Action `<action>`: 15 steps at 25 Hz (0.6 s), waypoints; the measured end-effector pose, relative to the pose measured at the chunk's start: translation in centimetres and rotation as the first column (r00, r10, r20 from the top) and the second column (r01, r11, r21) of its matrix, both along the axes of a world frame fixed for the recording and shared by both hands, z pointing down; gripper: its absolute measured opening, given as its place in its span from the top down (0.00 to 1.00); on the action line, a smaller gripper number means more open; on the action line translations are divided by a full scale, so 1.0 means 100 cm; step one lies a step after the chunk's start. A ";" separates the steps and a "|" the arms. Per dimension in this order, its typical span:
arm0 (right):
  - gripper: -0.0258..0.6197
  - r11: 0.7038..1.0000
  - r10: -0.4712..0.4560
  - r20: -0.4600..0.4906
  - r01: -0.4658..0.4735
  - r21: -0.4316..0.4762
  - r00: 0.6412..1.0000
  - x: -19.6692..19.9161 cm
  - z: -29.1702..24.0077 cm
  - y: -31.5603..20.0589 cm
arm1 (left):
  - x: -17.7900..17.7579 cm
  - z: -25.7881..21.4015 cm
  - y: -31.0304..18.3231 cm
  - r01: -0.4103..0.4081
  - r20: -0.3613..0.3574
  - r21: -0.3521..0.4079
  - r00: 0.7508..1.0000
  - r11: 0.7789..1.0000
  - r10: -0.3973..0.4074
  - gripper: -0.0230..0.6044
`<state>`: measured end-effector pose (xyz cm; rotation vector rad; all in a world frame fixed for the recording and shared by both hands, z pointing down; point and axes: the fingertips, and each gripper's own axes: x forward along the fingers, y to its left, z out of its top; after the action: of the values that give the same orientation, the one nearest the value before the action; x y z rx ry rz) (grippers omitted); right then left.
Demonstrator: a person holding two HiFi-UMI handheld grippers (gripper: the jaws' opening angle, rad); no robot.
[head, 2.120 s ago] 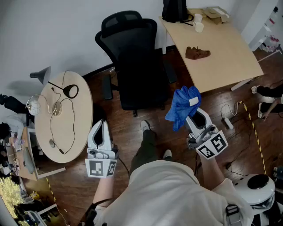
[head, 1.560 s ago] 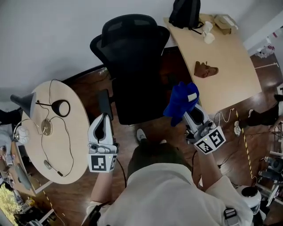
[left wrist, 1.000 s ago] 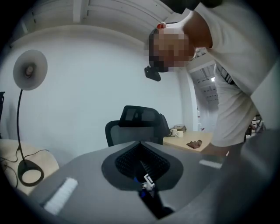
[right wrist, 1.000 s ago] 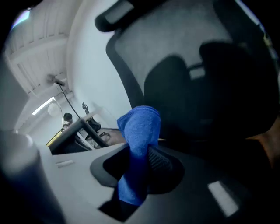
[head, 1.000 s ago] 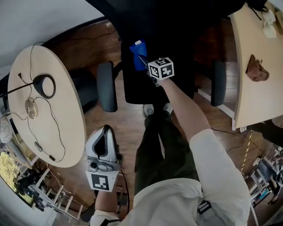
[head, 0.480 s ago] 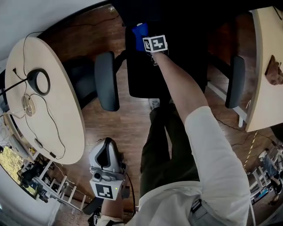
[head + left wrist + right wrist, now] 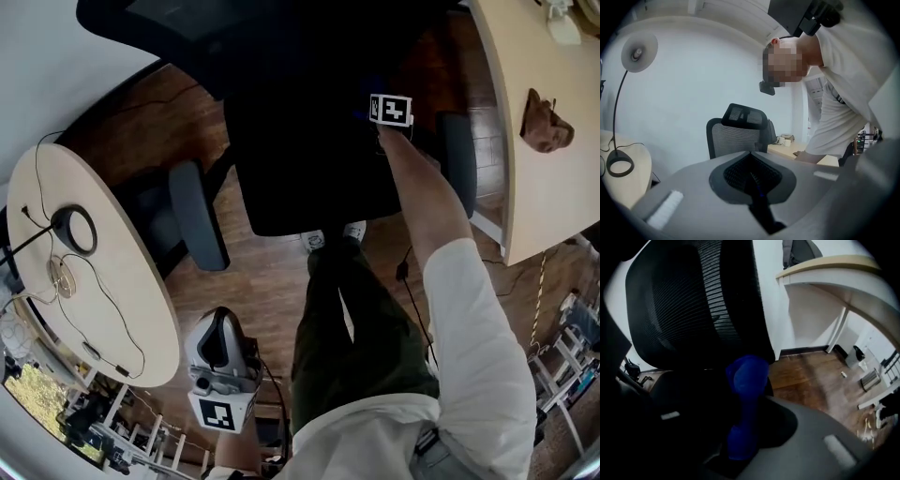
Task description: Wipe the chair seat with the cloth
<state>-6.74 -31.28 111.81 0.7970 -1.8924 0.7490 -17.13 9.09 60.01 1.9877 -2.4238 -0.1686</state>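
Observation:
The black office chair's seat (image 7: 309, 159) fills the top middle of the head view. My right gripper (image 7: 384, 105) reaches over the seat's right side, near the right armrest (image 7: 459, 164). It is shut on the blue cloth (image 7: 746, 380), which bunches up from between the jaws just above the seat (image 7: 689, 390), in front of the mesh backrest (image 7: 689, 301). In the head view the cloth is almost hidden by the gripper. My left gripper (image 7: 221, 328) hangs low at my left side, away from the chair, shut with nothing in it (image 7: 754, 187).
A round table (image 7: 141, 309) with a lamp base (image 7: 72, 231) and cables stands at the left. At the right is a wooden desk (image 7: 525, 56) with a brown object (image 7: 547, 122). The chair's left armrest (image 7: 195, 225) juts toward me. My shoes (image 7: 328, 237) stand at the seat's front edge.
My right gripper carried the cloth from in front of my body down to the seat, then across from the seat's left side to its right. The left gripper stayed low.

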 end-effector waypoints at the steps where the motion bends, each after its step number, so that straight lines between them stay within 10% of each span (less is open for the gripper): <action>1: 0.80 1.000 0.006 -0.013 -0.006 0.012 1.000 0.002 -0.002 -0.002 | 0.001 0.001 -0.003 -0.005 -0.004 0.004 1.000 1.000 0.005 0.96; 7: 0.80 0.999 -0.042 0.069 0.043 -0.009 0.997 -0.039 -0.015 0.037 | -0.002 -0.020 -0.005 -0.029 0.023 0.044 0.999 0.999 0.028 0.96; 15: 0.79 0.924 -0.269 0.303 0.334 -0.187 0.914 -0.190 -0.029 0.266 | -0.030 -0.053 0.019 0.011 0.048 0.064 0.999 0.998 -0.014 0.96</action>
<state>-25.74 -4.66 108.86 0.2468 -2.0590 0.8984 -20.09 11.02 54.67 2.0261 -2.4918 -0.2030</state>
